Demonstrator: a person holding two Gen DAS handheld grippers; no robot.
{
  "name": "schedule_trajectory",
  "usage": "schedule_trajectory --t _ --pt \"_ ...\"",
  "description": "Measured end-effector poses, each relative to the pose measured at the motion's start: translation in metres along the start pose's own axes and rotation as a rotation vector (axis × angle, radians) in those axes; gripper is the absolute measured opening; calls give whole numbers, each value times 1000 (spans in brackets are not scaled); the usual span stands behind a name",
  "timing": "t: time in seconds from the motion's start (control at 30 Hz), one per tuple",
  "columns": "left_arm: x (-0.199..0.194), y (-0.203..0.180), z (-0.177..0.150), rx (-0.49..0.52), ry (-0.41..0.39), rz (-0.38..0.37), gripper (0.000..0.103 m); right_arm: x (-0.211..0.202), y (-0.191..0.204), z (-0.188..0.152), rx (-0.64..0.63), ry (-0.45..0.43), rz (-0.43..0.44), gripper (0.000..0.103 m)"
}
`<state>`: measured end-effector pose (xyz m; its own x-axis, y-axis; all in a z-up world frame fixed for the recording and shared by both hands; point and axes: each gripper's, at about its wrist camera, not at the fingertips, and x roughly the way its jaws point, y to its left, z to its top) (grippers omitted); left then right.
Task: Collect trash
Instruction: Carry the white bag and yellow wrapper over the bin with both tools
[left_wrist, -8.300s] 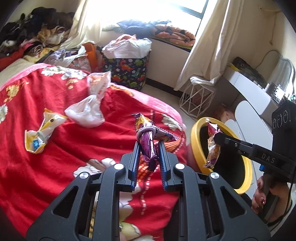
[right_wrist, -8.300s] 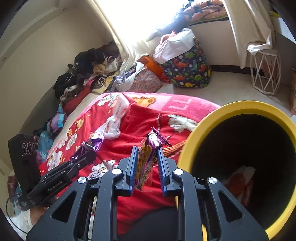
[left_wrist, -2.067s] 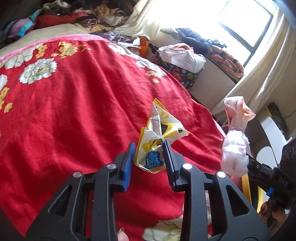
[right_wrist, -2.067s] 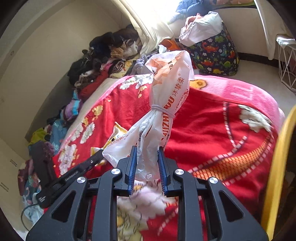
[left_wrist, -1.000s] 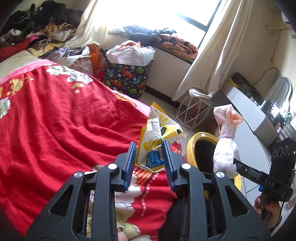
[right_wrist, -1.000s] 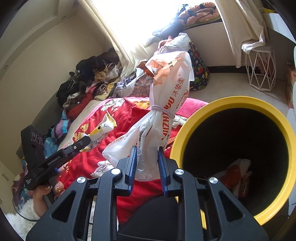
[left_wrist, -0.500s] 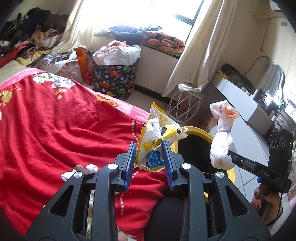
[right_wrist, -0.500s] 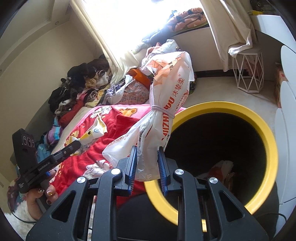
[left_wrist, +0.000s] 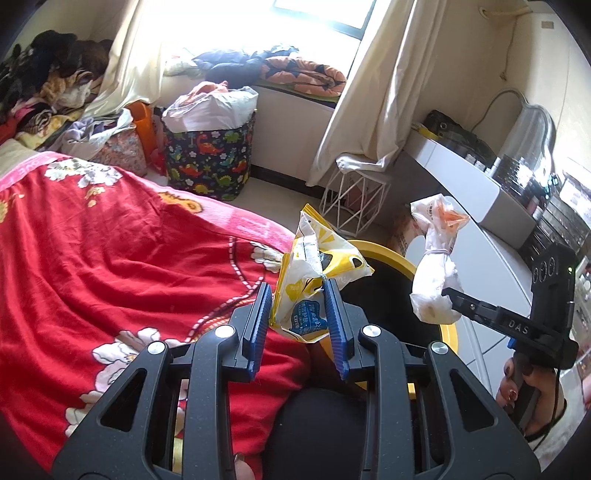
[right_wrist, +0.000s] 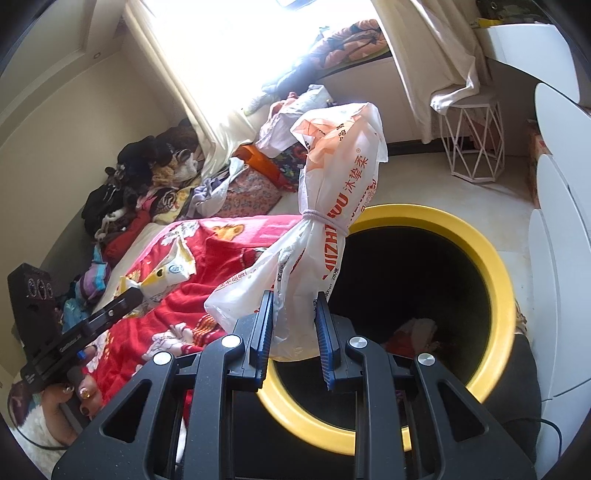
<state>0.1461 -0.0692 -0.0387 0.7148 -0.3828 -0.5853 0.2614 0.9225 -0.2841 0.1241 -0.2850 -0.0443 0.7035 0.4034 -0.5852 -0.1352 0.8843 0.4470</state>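
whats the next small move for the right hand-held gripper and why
Probably open the right hand-held gripper and let go. It is shut on the tied white plastic bag, which hangs over the dark mouth of the yellow-rimmed bin, where other trash already lies, so the bag should fall inside.

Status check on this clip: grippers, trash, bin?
Left gripper shut on yellow wrapper. Right gripper shut on white plastic bag, over yellow bin. Bin mouth unobstructed.
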Motion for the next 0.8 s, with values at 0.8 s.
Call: schedule_trajectory --t 0.8 --pt "38 -61 -12 119 72 -56 23 -22 -45 -6 22 10 -102 21"
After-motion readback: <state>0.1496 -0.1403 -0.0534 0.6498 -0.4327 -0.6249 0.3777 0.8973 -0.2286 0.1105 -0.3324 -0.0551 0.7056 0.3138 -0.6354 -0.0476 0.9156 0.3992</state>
